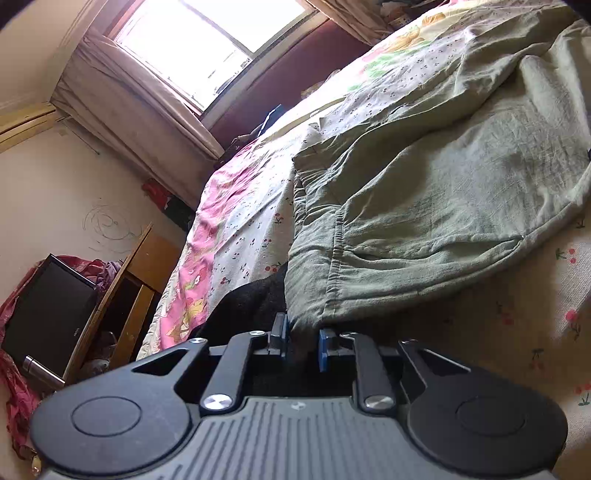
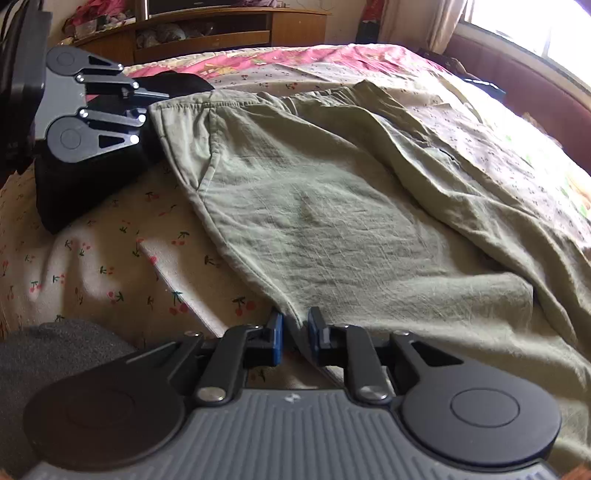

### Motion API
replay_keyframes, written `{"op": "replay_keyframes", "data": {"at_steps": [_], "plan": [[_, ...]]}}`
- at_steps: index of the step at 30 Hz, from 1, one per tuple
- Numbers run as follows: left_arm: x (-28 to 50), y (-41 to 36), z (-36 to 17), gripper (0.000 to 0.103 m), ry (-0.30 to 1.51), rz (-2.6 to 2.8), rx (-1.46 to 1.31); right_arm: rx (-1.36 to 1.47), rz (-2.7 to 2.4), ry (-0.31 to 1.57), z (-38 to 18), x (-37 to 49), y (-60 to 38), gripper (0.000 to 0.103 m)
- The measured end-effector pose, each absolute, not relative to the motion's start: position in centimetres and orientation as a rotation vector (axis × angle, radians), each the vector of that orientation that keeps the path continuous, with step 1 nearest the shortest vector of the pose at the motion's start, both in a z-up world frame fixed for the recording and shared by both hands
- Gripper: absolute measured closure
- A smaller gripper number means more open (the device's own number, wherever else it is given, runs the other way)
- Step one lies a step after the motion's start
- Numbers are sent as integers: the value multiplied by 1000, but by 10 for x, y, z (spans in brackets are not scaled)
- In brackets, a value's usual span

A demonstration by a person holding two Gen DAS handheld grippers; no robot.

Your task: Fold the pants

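Pale green pants (image 2: pixel 332 206) lie spread on a bed with a cherry-print sheet (image 2: pixel 92 266). My left gripper (image 1: pixel 303 341) is shut on the waistband corner of the pants (image 1: pixel 406 229); cloth fills the gap between its blue pads. It also shows in the right wrist view (image 2: pixel 146 110) at the waistband's near-left corner. My right gripper (image 2: pixel 295 338) is shut on the near side edge of the pants, lower down the leg, with a fold of cloth between its pads.
A black garment (image 1: pixel 251 299) lies on the bed beside the waistband. A wooden cabinet (image 2: pixel 207 29) with a dark screen (image 1: pixel 48 314) stands beyond the bed. A window (image 1: pixel 207 40) with curtains and a dark red headboard (image 2: pixel 524 85) lie on the far side.
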State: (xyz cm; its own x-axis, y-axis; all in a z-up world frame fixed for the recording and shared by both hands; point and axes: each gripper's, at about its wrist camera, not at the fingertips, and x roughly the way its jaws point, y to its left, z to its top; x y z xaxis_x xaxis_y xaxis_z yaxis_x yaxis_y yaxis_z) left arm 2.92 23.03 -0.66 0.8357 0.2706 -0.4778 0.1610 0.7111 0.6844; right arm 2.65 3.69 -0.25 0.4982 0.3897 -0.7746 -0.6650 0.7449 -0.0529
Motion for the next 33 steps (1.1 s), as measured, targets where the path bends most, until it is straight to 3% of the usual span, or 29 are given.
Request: {"op": "replay_keyframes", "data": {"at_steps": [2,5,9,18,20,22,24,27,30,33], "plan": [[24,228,0,67,605,87,764,-276,633,820,8,25,22,86],[17,224,16,67,610,109,703,-199,550,791,26,16,-18,76],[9,187,37,61,544,57,688,-77,327,802,34,9,-97,75],[24,-7,33,54,424,-473,652,129,-224,741,47,-8,-312,75],[31,-51,28,54,402,-578,637,104,-264,723,58,2,-343,67],[34,-83,25,54,379,-649,634,68,-296,721,64,19,-370,47],[38,-103,21,54,374,-692,625,25,-300,758,61,37,-387,40],[42,-124,14,54,397,-734,601,19,-279,912,41,62,-403,40],[45,-131,4,53,424,-748,590,-5,-233,999,24,68,-404,43],[44,-128,-2,53,448,-744,587,49,-187,1000,25,67,-406,91]]}}
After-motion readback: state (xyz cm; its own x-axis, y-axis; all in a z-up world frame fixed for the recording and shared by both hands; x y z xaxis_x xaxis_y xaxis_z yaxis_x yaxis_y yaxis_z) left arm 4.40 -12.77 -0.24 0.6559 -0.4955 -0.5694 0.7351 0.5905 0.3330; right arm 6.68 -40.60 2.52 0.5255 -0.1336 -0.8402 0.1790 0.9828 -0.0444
